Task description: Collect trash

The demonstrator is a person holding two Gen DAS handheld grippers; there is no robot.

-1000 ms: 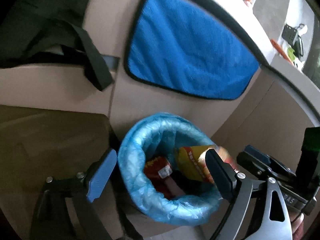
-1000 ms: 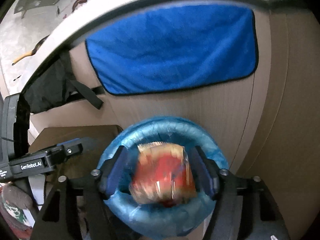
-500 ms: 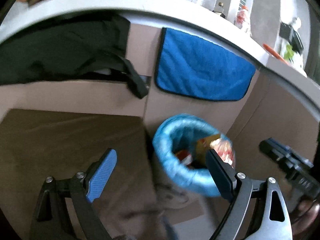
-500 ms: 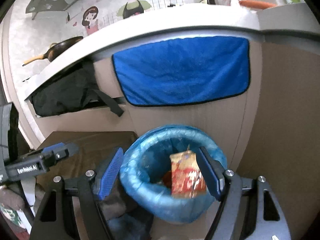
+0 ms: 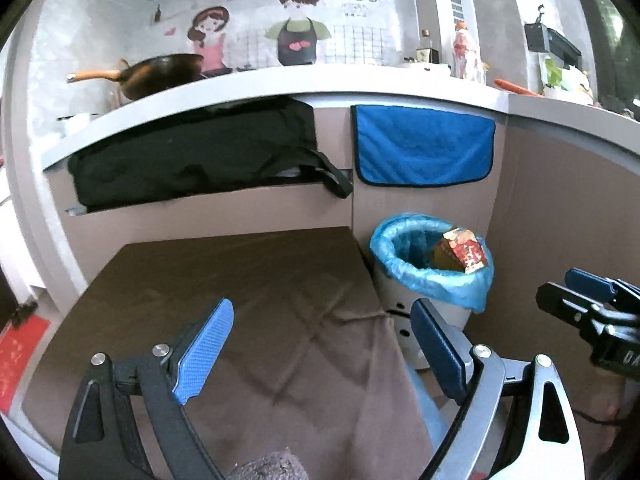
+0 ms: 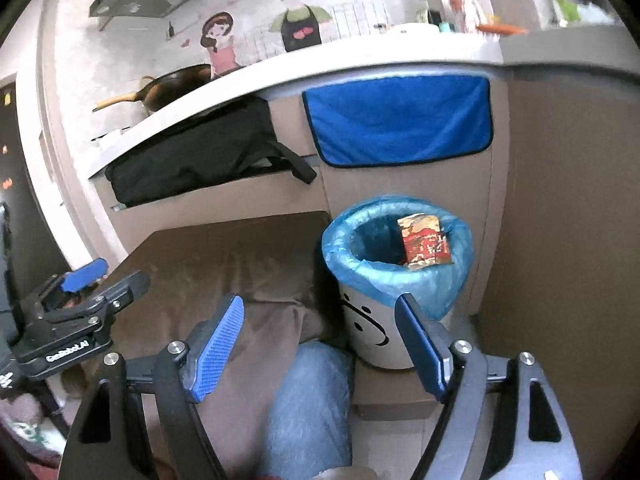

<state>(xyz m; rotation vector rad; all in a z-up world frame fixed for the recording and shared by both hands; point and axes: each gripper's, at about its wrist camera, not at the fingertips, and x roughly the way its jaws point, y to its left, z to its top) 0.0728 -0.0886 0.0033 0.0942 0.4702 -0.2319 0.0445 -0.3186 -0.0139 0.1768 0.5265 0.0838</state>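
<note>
Right hand-held gripper [image 6: 320, 344], jaws opening, empty; wrapper [image 6: 425, 245] binned beyond.

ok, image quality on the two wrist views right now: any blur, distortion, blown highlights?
Left wrist view: mostly sharp, the snack packet in the bin is readable; strong fisheye bend along the counter edge; dark vignette corners. Right wrist view: softer, with motion smear along the counter top at upper right; the blue cloth looks slightly blurred; same barrel distortion.
</note>
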